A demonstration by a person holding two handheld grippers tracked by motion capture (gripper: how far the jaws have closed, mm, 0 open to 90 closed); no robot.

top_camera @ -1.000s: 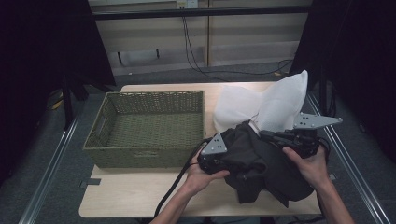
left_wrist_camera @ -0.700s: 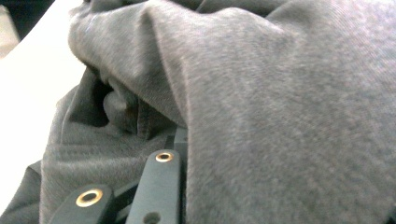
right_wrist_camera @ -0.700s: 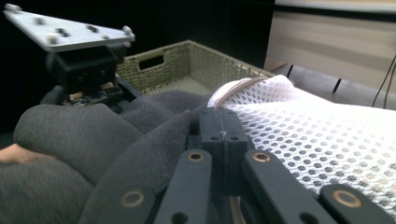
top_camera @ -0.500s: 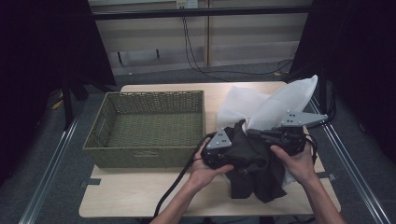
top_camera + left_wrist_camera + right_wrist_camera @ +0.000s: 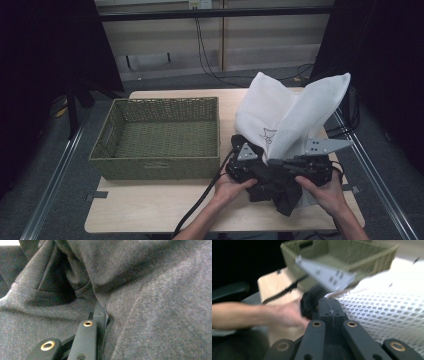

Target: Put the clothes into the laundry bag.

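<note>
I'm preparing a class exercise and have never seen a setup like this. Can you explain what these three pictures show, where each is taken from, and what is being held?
A person stands at a wooden table with a hand-held two-jaw tool in each hand. One camera looks down from above; the other two ride on the tools and look along their black jaws. On the table stands a green woven basket. The left gripper is buried in a dark grey garment, seen close up from its own camera. The right gripper has its jaws together at the edge of a white mesh-textured garment, part of which stands raised.
</note>
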